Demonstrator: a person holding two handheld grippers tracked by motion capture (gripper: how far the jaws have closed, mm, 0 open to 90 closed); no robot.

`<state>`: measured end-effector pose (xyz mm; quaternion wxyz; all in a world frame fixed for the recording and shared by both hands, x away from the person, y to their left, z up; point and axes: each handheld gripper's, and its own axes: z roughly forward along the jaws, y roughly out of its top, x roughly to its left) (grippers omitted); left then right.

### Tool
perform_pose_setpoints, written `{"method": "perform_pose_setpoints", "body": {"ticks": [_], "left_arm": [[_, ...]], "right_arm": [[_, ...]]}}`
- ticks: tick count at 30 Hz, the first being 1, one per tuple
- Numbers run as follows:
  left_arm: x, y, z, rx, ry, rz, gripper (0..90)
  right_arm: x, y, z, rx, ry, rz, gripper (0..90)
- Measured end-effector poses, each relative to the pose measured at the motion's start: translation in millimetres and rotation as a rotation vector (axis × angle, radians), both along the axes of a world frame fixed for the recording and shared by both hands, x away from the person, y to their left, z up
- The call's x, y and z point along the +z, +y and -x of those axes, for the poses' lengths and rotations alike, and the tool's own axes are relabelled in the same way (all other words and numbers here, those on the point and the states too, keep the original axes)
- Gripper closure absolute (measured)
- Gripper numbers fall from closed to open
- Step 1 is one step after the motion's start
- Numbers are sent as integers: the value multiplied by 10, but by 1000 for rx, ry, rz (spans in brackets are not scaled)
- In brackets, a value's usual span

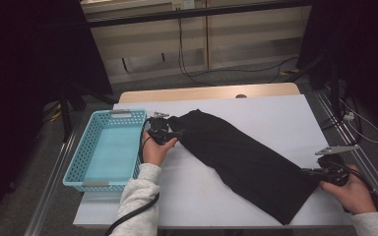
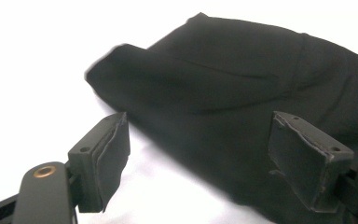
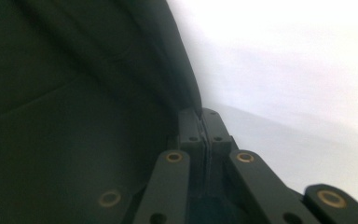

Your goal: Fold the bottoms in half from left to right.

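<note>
White table [image 1: 256,110], black cloth [image 1: 241,160], right gripper [image 1: 309,172] pinching its edge, blue basket [image 1: 76,167]

left gripper [image 2: 198,154] — jaws apart | black cloth [image 2: 223,93] ahead — on white table [image 2: 37,56]

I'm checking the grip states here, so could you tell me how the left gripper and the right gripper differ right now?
The left gripper has its jaws wide apart, while the right gripper has its jaws shut.
The left gripper sits by the black cloth end near the blue basket, gripping nothing; the right gripper's closed jaws meet the cloth's opposite edge.
Both are hand-held over the white table.
</note>
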<state>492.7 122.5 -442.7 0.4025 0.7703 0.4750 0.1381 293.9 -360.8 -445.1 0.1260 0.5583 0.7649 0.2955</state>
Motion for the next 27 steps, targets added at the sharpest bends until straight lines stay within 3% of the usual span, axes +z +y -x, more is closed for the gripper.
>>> {"method": "perform_pose_setpoints", "body": {"ticks": [2, 5, 9, 10, 11, 12, 14, 16, 18, 20, 22, 23, 27], "left_arm": [[-5, 20, -9, 9, 6, 3, 206], [-18, 41, -37, 33, 5, -6, 203], [-74, 57, -96, 46, 24, -28, 204], [-95, 59, -113, 56, 27, -36, 207], [-108, 59, -130, 54, 28, -46, 208], [-119, 58, -148, 57, 34, -46, 213], [-130, 65, -195, 67, 35, -51, 218], [-136, 82, -238, 95, 44, -52, 233], [-145, 80, -274, 95, 48, -57, 261], [-159, 69, -302, 109, 57, -48, 288], [-156, 44, -313, 103, 50, -66, 341], [-163, 34, -318, 110, 46, -47, 353], [-168, 12, -326, 126, 44, -60, 477]], "right_arm": [[12, -79, -31, -29, -14, 32, 889], [3, -148, -76, -42, -38, 36, 885], [9, -112, -119, -1, -40, 60, 870], [8, -101, -124, 7, -40, 68, 846], [5, -90, -126, -1, -49, 77, 764], [1, -81, -129, 10, -49, 76, 752], [-1, -62, -129, 18, -61, 64, 637], [5, -28, -127, 26, -57, 58, 598], [19, 5, -130, 30, -77, 47, 504], [31, 33, -132, 32, -85, 47, 462], [39, 72, -130, 31, -96, 48, 405], [46, 97, -123, 39, -97, 48, 397], [80, 179, -113, 52, -130, 57, 343]]}}
